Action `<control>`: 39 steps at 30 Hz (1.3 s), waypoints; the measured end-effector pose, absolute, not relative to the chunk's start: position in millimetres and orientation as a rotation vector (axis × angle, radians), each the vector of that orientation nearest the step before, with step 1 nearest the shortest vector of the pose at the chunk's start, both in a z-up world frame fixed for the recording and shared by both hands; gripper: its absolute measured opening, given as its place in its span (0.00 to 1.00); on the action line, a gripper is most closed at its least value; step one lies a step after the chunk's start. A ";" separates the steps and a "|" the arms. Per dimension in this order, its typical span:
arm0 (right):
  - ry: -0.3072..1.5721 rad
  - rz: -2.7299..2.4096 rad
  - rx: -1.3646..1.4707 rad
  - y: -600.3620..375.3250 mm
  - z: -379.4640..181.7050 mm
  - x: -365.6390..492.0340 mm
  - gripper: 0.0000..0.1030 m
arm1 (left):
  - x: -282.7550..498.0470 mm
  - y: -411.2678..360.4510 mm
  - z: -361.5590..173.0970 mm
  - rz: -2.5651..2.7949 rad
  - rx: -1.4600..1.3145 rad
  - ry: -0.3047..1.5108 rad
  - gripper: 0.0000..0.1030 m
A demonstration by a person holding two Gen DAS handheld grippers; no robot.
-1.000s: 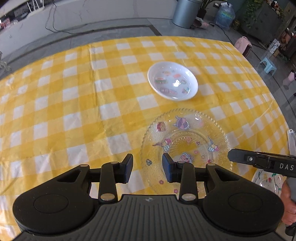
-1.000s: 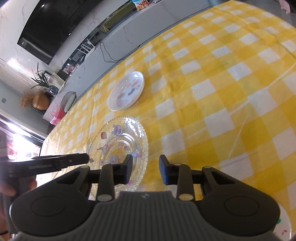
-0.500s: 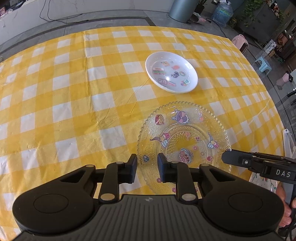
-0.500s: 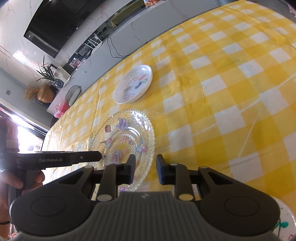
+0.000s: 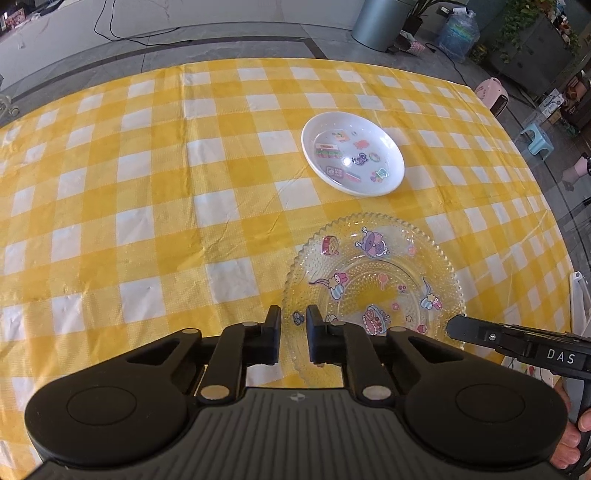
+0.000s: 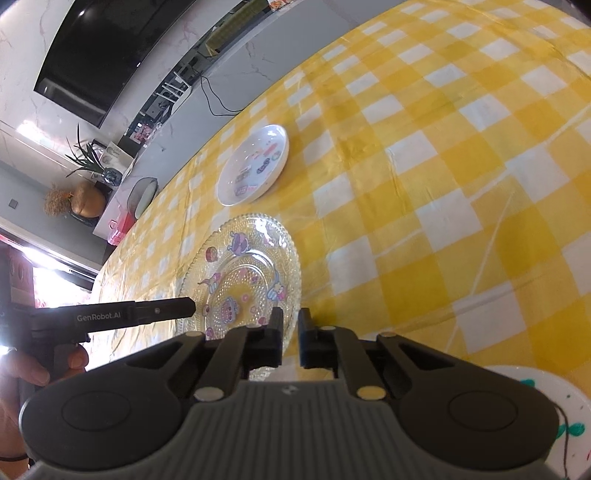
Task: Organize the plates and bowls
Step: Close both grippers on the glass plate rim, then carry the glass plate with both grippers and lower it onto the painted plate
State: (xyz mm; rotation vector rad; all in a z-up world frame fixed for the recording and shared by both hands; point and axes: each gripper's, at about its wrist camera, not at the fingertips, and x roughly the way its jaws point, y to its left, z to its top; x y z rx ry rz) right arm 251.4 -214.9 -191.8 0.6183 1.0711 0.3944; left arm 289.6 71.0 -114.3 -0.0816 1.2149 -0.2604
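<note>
both jaws have just been closing: the left hand-held gripper [image 5: 293, 325] straddles the near rim of the clear glass plate [image 5: 373, 280] on the yellow-checked tabletop [image 5: 147, 184] with a narrow gap, the right hand-held gripper [image 6: 290, 325] nearly shut beside its other edge, the white bowl [image 5: 352, 162] just beyond.

- Yellow/white check tablecloth [image 5: 155, 206] covers whole tabletop; creased, esp. near centre.
- Grey cylindrical bin [image 5: 376, 22] on floor beyond far edge of table.
- Blue water jug [image 5: 458, 35] beside bin, w/ green plants behind.
- Pink container [image 5: 493, 94] + light-blue stool [image 5: 537, 140] on floor off far right corner.
- Black cable [image 5: 122, 29] trailing over grey floor.
- Dark TV screen [image 6: 96, 62] on marble wall.
- Potted plant [image 6: 92, 162] on low cabinet.
</note>
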 end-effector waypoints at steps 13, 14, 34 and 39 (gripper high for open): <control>1.090 0.358 0.747 -239.1 -189.7 242.4 0.05 | 279.1 42.5 -86.7 -0.240 -0.040 1.162 0.12; 1.089 0.354 0.757 -242.6 -189.1 241.2 0.06 | 277.4 37.9 -84.0 -0.242 -0.031 1.155 0.12; 1.058 0.266 0.858 -332.2 -157.7 189.5 0.06 | 222.8 -42.7 -47.9 -0.242 -0.109 1.082 0.11; 1.049 0.242 0.868 -355.3 -154.3 171.2 0.06 | 203.2 -62.0 -45.8 -0.259 -0.132 1.070 0.11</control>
